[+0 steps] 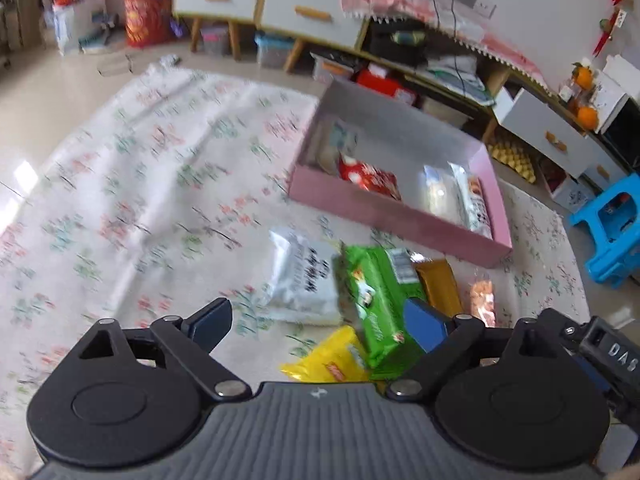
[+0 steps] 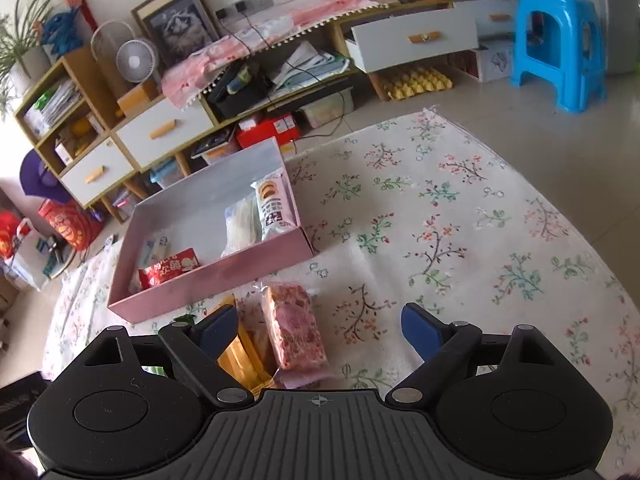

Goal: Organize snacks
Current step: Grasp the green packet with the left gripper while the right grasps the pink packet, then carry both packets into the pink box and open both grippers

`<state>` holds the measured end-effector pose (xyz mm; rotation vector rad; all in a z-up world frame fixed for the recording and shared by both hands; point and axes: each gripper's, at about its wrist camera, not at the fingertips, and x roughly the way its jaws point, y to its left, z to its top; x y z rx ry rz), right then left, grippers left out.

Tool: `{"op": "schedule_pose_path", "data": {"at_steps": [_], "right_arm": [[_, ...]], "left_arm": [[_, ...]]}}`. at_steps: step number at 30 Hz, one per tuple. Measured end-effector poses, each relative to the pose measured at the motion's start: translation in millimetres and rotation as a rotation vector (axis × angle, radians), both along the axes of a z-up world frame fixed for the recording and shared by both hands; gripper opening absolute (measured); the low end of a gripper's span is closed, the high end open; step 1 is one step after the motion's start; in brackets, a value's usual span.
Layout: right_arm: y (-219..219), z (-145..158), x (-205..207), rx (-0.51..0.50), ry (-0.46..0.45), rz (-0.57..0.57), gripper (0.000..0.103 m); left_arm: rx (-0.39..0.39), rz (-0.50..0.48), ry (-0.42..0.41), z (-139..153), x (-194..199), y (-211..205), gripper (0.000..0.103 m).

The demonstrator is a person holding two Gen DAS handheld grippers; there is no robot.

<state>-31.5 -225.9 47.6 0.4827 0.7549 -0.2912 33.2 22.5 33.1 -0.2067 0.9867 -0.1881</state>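
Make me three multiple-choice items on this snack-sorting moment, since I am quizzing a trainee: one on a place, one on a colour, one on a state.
1. Where does the red snack packet lie?
A. inside the pink box
B. on the blue stool
C. on the floral cloth

2. What colour is the long packet that lies between the white bag and the gold-brown packet?
A. purple
B. green
C. black

3. How does the right gripper stand?
A. shut on a packet
B. open, holding nothing
C. out of view

Answers:
1 A, it rests within the box walls at the left end.
2 B, the left wrist view shows a bright green wrapper.
3 B, its fingers are spread wide above the pink-wrapped bar, with nothing clamped.
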Motion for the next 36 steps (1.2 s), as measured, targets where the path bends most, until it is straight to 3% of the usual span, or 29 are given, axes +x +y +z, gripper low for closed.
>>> {"op": "schedule_pose_path", "data": {"at_steps": [5, 9, 13, 17, 19, 20, 28, 30, 36], "right_arm": [[-3.2, -19.2, 0.9, 0.045, 0.016, 0.011, 0.087], [-12.2, -26.3, -1.7, 0.087, -0.001, -0.004, 0.076], [-15.0, -34.1, -0.8, 0.137, 0.001, 0.008, 0.060], [-14.6, -39.1, 2.9, 0.159, -0.013, 0.030, 0.059], [-11.5, -42.9, 8.5, 0.155, -0.012, 0.051, 0.060], [-9.7, -45.4, 11.7, 0.148, -0.013, 0.058, 0.060], [-1.2, -61.2, 28.7, 0.133, -0.021, 0.105, 0.059], [-0.2, -62.1, 28.0, 0.138, -0.025, 0.118, 0.036], [-4.2, -59.8, 19.0, 0.200, -0.042, 0.110, 0.033]], "left_arm": [[-0.023, -0.033, 0.008, -10.9, 3.0, -22.4, 0.089], [-0.014, -0.080, 0.011, -18.1, 5.0, -39.6, 0.089], [0.039, -0.125, 0.011, -28.2, 8.9, -56.4, 0.074], [0.018, -0.140, 0.033, -34.2, 9.2, -54.6, 0.068], [-0.009, -0.151, 0.043, -34.3, 9.4, -51.5, 0.052], [-0.013, -0.166, 0.043, -33.7, 9.2, -52.4, 0.050], [-0.013, -0.192, 0.027, -29.1, 7.1, -43.7, 0.047], [-0.018, -0.192, 0.018, -25.8, 4.0, -41.1, 0.047], [-0.053, -0.196, 0.007, -17.5, -2.5, -32.1, 0.046]]}}
